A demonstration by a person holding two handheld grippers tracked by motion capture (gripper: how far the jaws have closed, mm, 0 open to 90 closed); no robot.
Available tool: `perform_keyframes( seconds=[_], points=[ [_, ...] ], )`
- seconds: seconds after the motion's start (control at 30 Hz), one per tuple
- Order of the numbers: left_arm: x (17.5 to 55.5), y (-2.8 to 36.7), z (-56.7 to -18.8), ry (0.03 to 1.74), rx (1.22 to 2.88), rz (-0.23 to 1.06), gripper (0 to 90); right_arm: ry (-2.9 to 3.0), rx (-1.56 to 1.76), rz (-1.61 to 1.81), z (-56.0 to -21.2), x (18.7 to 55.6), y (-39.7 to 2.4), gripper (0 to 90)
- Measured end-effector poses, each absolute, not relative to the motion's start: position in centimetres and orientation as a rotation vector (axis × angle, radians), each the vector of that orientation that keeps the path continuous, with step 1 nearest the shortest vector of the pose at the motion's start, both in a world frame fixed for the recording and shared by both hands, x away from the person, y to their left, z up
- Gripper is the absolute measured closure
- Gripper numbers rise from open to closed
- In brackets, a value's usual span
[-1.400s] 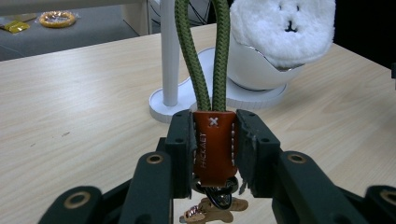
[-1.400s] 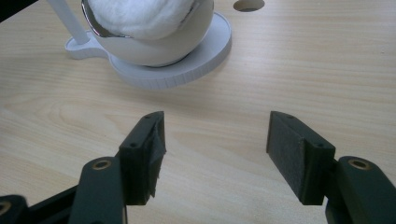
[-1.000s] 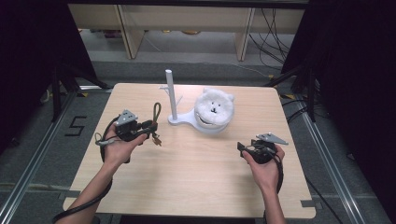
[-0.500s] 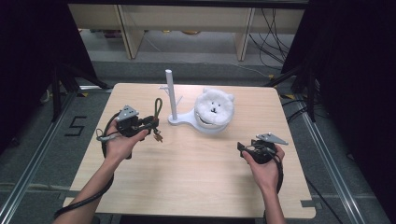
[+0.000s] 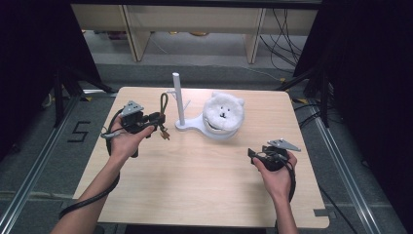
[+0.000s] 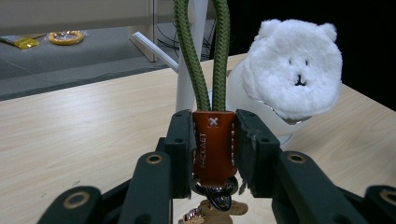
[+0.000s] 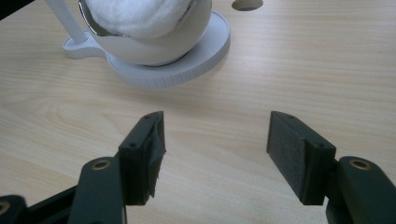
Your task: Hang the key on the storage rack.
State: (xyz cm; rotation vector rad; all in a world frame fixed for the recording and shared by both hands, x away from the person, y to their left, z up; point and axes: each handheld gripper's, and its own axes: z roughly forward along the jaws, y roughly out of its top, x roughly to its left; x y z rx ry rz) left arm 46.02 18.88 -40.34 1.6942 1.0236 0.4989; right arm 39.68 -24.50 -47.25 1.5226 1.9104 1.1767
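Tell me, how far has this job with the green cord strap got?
Done: the left tongs are shut on the strap's brown leather tab, and the strap is lifted off the table. In hand: its green loop stands upright near the white stand's post. Left, probably: hanging the loop on the stand's peg. The right tongs are open and hold nothing.

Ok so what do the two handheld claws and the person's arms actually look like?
Both are black. The left claw has two blocky black jaws on arms with brass-coloured rivets; the right claw matches, with flat dark pads. In the high view each carries a grey three-cornered plate on top and trails a black cable. The forearms are bare, no sleeves.
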Motion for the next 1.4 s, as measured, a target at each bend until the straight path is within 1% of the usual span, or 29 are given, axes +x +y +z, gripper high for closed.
perform_keyframes(
  seconds=[0.5, 0.57, 0.67, 0.7, 0.8, 1.23, 1.4],
  points=[
    [47.4, 18.1, -39.6, 1.027, 1.679, 0.494, 67.1, 1.912, 1.524, 1.166, -47.3, 39.7, -24.5, 38.1],
    [47.6, 18.0, -39.6, 1.034, 1.673, 0.494, 67.1, 1.906, 1.583, 1.146, -47.2, 39.4, -24.2, 38.1],
    [47.7, 18.0, -39.6, 1.037, 1.671, 0.494, 67.1, 1.899, 1.572, 1.172, -47.3, 39.5, -24.1, 38.1],
    [47.9, 18.0, -39.7, 1.041, 1.671, 0.492, 67.1, 1.918, 1.531, 1.151, -47.3, 39.6, -24.4, 38.1],
    [48.0, 18.0, -39.7, 1.043, 1.673, 0.489, 67.1, 1.906, 1.583, 1.147, -47.2, 39.4, -24.2, 38.1],
    [48.8, 17.2, -40.8, 1.071, 1.678, 0.458, 67.0, 1.915, 1.525, 1.171, -47.5, 39.7, -24.5, 38.0],
    [49.0, 16.9, -41.2, 1.076, 1.684, 0.45, 67.0, 1.914, 1.549, 1.145, -47.3, 39.5, -24.5, 38.0]
  ],
)
